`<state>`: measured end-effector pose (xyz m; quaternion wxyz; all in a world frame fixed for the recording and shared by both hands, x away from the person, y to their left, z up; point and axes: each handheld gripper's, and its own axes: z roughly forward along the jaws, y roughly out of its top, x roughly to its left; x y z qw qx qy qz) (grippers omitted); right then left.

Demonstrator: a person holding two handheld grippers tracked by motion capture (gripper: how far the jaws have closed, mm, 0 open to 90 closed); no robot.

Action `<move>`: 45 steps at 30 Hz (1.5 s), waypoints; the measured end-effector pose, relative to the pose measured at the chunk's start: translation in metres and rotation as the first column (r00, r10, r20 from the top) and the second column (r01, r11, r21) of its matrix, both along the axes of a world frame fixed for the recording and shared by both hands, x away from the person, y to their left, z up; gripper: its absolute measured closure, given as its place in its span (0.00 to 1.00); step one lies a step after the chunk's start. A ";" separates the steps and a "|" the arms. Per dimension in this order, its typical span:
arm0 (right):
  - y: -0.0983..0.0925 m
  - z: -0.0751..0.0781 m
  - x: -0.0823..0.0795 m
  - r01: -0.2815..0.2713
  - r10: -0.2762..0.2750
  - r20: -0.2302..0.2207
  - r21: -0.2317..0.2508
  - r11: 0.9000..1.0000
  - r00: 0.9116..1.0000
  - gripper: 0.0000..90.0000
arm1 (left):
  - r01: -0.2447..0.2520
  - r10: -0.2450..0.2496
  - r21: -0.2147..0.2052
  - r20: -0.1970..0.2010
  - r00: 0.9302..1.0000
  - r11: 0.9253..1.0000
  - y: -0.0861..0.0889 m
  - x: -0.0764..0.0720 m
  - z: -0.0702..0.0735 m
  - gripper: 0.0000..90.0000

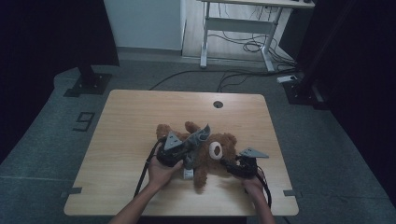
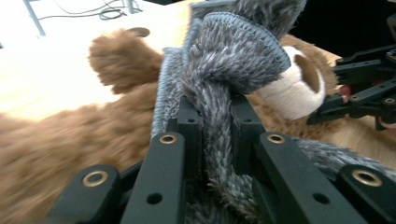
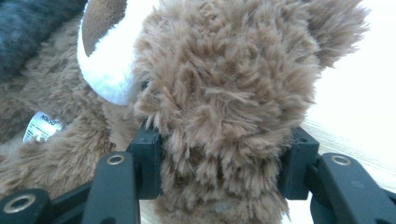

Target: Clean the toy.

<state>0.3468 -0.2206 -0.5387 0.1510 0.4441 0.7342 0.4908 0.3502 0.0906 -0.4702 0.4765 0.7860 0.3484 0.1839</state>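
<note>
Grey fleece [image 2: 219, 140], seemingly clothing, pinched up close; high view shows teddy [image 1: 219, 151] whole.

Brown plush bear [image 1: 212, 151] with white muzzle, dark-brown nose; grey fuzzy garment [image 2: 224, 60], perhaps blue-edged; pale wood-grain table [image 1: 126, 126]; black hand-held gripper [image 3: 219, 163] jaws.

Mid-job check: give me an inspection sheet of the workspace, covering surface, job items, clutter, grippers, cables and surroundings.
Surface: wooden table with a round cable hole near the far edge.
Job's things: brown teddy bear lying on the table; grey furry garment draped over it.
Clutter: nothing seen.
Grippers: left gripper shut on the grey furry garment; right gripper shut on the bear's head.
Cables: one trails from each gripper; loose cables on the floor beyond the table.
Surroundings: white desk frame, dark stand base, floor marking.
</note>
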 end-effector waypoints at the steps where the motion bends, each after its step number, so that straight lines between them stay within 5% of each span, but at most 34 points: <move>1: 0.000 0.000 0.000 0.000 0.000 -0.001 0.000 1.000 1.000 0.51 | -0.008 0.008 -0.001 -0.001 1.000 1.000 0.005 0.000 0.001 0.87; 7: -0.001 0.000 0.001 0.003 -0.003 -0.006 0.009 1.000 1.000 0.51 | -0.087 0.087 -0.002 -0.014 0.996 0.996 0.040 0.002 -0.004 0.87; 11: -0.001 0.000 0.001 0.004 -0.004 -0.006 0.009 1.000 1.000 0.51 | -0.145 0.145 0.031 -0.020 0.989 0.989 0.060 0.001 -0.017 0.87; 16: -0.001 -0.001 0.001 0.003 -0.003 -0.006 0.012 1.000 1.000 0.51 | -0.191 0.194 0.052 -0.075 0.978 0.980 0.081 0.004 -0.034 0.87; 19: -0.001 -0.001 0.001 0.003 -0.003 -0.006 0.013 1.000 1.000 0.51 | -0.202 0.205 0.048 -0.074 0.976 0.978 0.087 0.003 -0.032 0.87; 27: 0.001 0.000 0.002 0.022 -0.022 0.001 0.008 1.000 1.000 0.51 | -0.157 0.156 0.040 0.025 0.987 0.987 0.060 0.003 0.013 0.87; 33: 0.011 -0.001 0.009 0.061 -0.061 0.026 -0.008 0.998 0.998 0.52 | -0.115 0.113 0.045 0.040 0.993 0.992 0.023 0.016 0.032 0.86; 40: 0.024 -0.002 0.013 0.081 -0.079 0.051 -0.030 0.996 0.996 0.51 | -0.100 0.102 0.098 -0.020 0.995 0.990 0.001 0.032 0.016 0.86; 45: 0.017 -0.002 0.011 0.031 -0.029 0.053 -0.027 0.999 0.998 0.35 | -0.079 0.082 0.084 -0.041 0.996 0.993 0.007 0.028 0.007 0.87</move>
